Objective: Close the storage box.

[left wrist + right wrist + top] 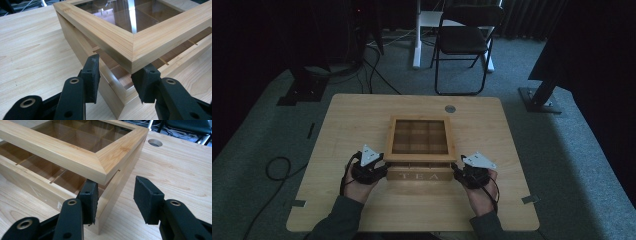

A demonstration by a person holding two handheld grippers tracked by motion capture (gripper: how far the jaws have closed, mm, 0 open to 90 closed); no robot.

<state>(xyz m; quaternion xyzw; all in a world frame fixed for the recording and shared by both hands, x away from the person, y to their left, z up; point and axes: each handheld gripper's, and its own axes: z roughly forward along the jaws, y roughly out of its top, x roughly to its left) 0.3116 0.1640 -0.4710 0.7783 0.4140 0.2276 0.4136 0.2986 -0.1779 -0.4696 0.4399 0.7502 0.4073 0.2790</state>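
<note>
Pale smooth wooden tea box (glossy glass lid) on matt wooden table.

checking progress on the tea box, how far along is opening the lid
Done: the lid is raised at the front, a gap showing above the box. In hand: left gripper and right gripper sit open under its front corners. Left: swinging it fully open.

We see a square light-wood tea box marked TEA on its front, mid-table, its glass-paned lid raised slightly at the front over the divided compartments.
</note>
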